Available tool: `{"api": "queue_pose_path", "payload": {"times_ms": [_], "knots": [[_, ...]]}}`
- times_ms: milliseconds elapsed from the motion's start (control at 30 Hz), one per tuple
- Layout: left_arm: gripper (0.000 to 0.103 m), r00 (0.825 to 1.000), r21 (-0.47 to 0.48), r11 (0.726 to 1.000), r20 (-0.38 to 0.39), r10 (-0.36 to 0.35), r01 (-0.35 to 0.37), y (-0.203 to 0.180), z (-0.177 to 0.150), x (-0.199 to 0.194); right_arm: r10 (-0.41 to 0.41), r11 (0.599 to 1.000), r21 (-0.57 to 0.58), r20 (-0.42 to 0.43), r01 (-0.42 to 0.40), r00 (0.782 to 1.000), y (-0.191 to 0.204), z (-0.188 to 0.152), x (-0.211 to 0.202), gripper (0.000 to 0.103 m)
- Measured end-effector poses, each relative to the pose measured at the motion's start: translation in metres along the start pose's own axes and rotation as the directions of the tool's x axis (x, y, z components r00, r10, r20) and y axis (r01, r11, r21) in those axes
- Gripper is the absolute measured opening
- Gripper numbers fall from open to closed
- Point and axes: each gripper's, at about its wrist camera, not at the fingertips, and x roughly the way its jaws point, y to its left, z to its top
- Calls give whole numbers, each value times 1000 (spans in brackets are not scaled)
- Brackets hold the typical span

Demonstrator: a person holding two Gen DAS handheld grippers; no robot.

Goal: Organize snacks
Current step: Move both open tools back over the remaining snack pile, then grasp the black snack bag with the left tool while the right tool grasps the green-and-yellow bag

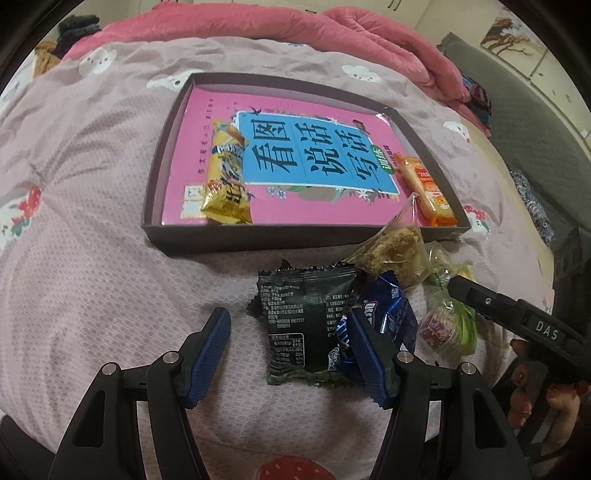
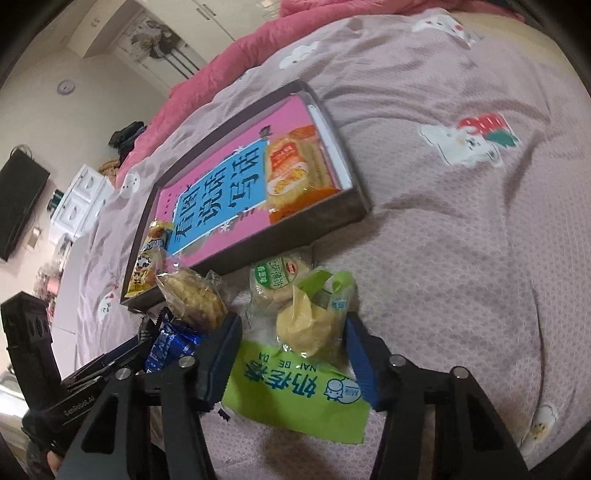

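Note:
A dark shallow tray [image 1: 258, 238] on the bed holds a pink book, a yellow snack packet [image 1: 227, 173] at its left and an orange one [image 1: 428, 188] at its right. In front of it lie a black packet [image 1: 306, 325] and a blue packet [image 1: 388, 314]. My left gripper [image 1: 293, 354] is open, and the black packet lies between its pads without touching the left one. My right gripper [image 2: 291, 343] straddles a green packet with a yellow pastry [image 2: 306, 328]. The wrapper reaches its pads, which stand open around it.
A clear packet of brown crumbly pastry [image 2: 195, 291] leans on the tray's front wall [image 2: 321, 221], beside a round green-labelled cake [image 2: 280, 277]. A pink quilt [image 1: 332, 33] is bunched behind the tray. A hand [image 1: 532, 398] holds the right gripper's handle.

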Motion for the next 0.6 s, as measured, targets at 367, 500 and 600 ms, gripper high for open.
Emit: {"api": "queue_pose_path", "payload": {"times_ms": [367, 500, 600], "knots": [[34, 1000, -2, 1000, -13, -18, 18, -5, -2, 6, -17, 1000, -19, 49, 18, 999, -3, 4, -11, 34], [31, 1000, -12, 999, 3, -30, 30, -1, -1, -1, -30, 998, -53, 97, 35, 995, 1, 4, -23, 33], [30, 999, -20, 999, 20, -41, 42, 2, 2, -9, -29, 996, -79, 130, 39, 991, 4, 4, -31, 33]]}}
